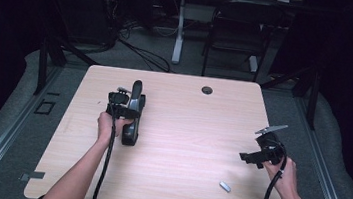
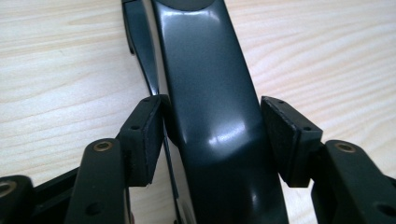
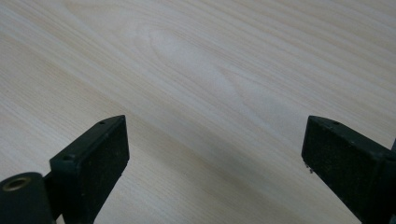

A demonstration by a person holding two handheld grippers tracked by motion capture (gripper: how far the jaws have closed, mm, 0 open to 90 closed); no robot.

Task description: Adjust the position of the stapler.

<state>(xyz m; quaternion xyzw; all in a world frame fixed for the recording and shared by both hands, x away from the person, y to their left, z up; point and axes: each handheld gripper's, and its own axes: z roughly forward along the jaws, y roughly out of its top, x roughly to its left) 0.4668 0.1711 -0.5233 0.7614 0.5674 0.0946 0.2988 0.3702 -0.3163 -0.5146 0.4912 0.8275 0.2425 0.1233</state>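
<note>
A black stapler lies lengthwise on the left half of the wooden table. My left gripper sits over its near end. In the left gripper view the stapler's glossy arm runs up between the two pads, which press against its sides, so my left gripper is shut on it. At the right side of the table my right gripper is held low over bare wood. Its jaws stand wide apart with nothing between them.
A small silvery strip, perhaps staples, lies near the table's front edge, left of my right hand. A round cable hole sits at the far edge. A chair and a desk leg stand beyond the table.
</note>
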